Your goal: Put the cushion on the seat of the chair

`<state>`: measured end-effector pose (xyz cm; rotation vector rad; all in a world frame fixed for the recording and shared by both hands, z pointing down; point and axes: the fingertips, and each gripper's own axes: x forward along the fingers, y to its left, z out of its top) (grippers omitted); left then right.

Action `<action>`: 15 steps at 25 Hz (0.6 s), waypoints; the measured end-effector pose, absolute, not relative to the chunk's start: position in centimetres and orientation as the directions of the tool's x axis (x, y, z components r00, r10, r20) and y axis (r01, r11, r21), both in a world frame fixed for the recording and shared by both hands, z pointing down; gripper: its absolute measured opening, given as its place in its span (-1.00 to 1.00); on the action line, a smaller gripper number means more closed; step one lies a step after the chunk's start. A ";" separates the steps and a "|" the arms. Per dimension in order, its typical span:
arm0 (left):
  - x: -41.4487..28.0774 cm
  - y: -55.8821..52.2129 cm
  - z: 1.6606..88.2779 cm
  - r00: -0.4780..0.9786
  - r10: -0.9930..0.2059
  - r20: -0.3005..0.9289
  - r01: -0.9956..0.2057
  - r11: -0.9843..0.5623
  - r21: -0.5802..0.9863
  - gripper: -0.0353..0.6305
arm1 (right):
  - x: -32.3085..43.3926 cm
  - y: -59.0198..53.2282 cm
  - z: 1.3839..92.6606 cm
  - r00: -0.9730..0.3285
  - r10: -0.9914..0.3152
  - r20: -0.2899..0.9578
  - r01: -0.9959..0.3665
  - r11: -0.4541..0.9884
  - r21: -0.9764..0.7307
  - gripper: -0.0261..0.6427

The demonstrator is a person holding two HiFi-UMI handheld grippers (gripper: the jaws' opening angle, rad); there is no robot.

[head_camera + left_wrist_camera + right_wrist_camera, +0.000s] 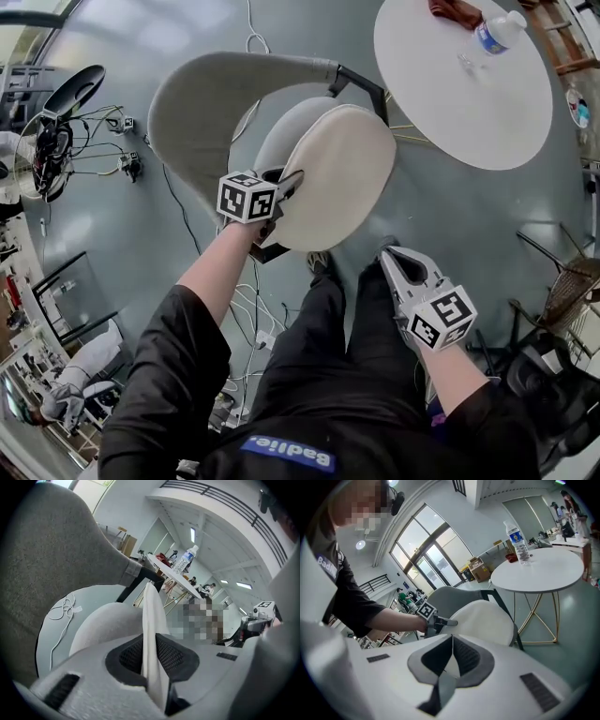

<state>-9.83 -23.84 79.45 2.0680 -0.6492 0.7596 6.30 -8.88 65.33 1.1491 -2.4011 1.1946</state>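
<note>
The grey chair (202,103) filled the upper left of the head view, and the round white table (450,103) the upper right. At centre, the cream cushion (342,173) lay over the seat, its left edge clamped in the left gripper (286,187). At lower right, the right gripper (390,253) was closed on nothing.

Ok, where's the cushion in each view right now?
Head view: cushion centre, above the chair, left gripper gripping its near edge.
Left gripper view: cushion edge-on, centre, between the jaws.
Right gripper view: cushion centre, beyond the jaws.
Shared landmark: water bottle on the round table.
</note>
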 end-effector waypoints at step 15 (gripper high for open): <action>-12.8 -27.0 86.3 0.607 -0.183 0.773 -0.705 -0.574 0.418 -0.59 | 1.2 -13.2 69.7 -0.706 -0.567 0.424 -0.686 0.400 -0.608 -0.83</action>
